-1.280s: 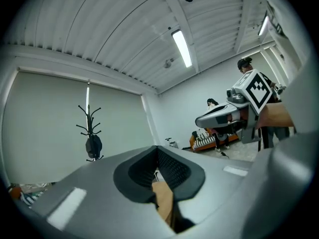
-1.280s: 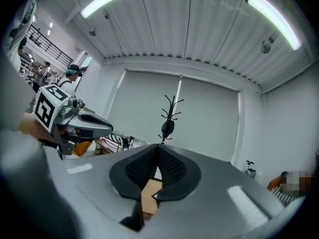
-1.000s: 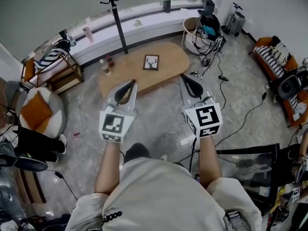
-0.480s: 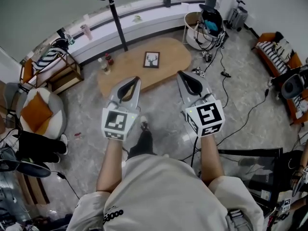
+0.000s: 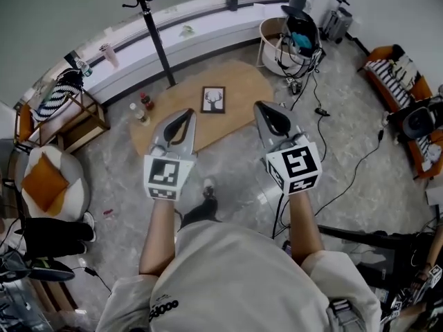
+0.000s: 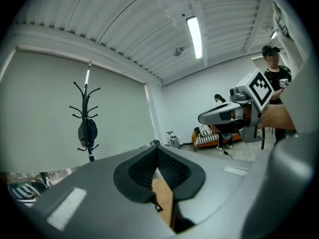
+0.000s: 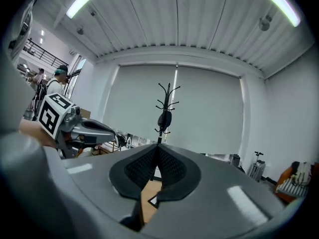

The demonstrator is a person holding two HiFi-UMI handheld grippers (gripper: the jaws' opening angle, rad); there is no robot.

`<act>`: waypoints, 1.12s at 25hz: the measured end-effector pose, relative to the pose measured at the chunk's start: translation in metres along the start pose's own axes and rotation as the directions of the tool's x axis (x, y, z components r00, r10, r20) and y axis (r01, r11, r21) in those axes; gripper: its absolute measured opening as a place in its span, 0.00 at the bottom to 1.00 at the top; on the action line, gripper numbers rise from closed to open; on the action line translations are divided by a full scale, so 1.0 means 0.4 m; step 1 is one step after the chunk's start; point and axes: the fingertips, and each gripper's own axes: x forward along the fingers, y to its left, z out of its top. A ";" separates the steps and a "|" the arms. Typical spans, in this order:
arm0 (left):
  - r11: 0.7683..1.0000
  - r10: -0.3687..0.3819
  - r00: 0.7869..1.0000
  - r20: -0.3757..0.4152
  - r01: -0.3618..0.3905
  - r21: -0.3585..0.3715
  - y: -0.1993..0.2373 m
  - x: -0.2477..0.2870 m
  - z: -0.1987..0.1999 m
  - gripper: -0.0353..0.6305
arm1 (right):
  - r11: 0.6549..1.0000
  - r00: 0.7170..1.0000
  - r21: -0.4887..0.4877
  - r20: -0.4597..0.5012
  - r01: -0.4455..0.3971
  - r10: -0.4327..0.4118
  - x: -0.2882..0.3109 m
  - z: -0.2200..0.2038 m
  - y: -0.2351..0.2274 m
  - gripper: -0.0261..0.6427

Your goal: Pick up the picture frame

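Picture frame (image 5: 213, 99) flat on bench (image 5: 243, 87), untouched. Left claw (image 5: 181, 120), right claw (image 5: 271, 120) fully closed, empty, both apart from it. Remaining: open, reach, grip, lift.

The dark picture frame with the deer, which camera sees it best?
The head view: the whole dark-rimmed deer picture frame lies flat on the wooden table. Both gripper views catch only a dark sliver low down, probably its corner.

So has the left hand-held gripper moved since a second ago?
Yes. The left hand-held gripper has advanced toward the picture frame, and now reaches farther over the near edge of the wooden table than before.
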 end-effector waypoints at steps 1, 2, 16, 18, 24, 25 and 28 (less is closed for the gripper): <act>1.000 -0.001 1.000 -0.004 0.001 -0.002 0.023 0.023 -0.007 0.07 | 1.000 1.000 -0.001 -0.005 0.002 -0.002 0.031 0.000 -0.011 0.04; 1.000 -0.004 1.000 -0.009 0.004 -0.002 0.043 0.044 -0.012 0.07 | 1.000 1.000 0.000 -0.007 0.002 -0.002 0.059 0.000 -0.020 0.04; 0.999 -0.038 0.998 -0.046 0.037 -0.021 0.259 0.254 -0.070 0.07 | 0.999 0.998 0.028 -0.063 -0.015 0.017 0.367 -0.005 -0.084 0.04; 0.999 -0.039 0.998 -0.058 0.037 -0.032 0.288 0.281 -0.091 0.07 | 0.999 0.997 0.042 -0.078 -0.015 0.018 0.409 -0.018 -0.097 0.05; 0.998 -0.047 0.995 -0.090 0.043 -0.047 0.368 0.367 -0.149 0.07 | 0.997 0.993 0.072 -0.107 -0.033 0.040 0.530 -0.055 -0.125 0.04; 0.998 -0.048 0.994 -0.101 0.043 -0.048 0.381 0.379 -0.164 0.07 | 0.996 0.993 0.085 -0.114 -0.033 0.042 0.551 -0.063 -0.129 0.04; 0.998 -0.047 0.991 -0.128 0.041 -0.051 0.425 0.413 -0.204 0.07 | 0.994 0.990 0.109 -0.137 -0.031 0.046 0.609 -0.085 -0.136 0.04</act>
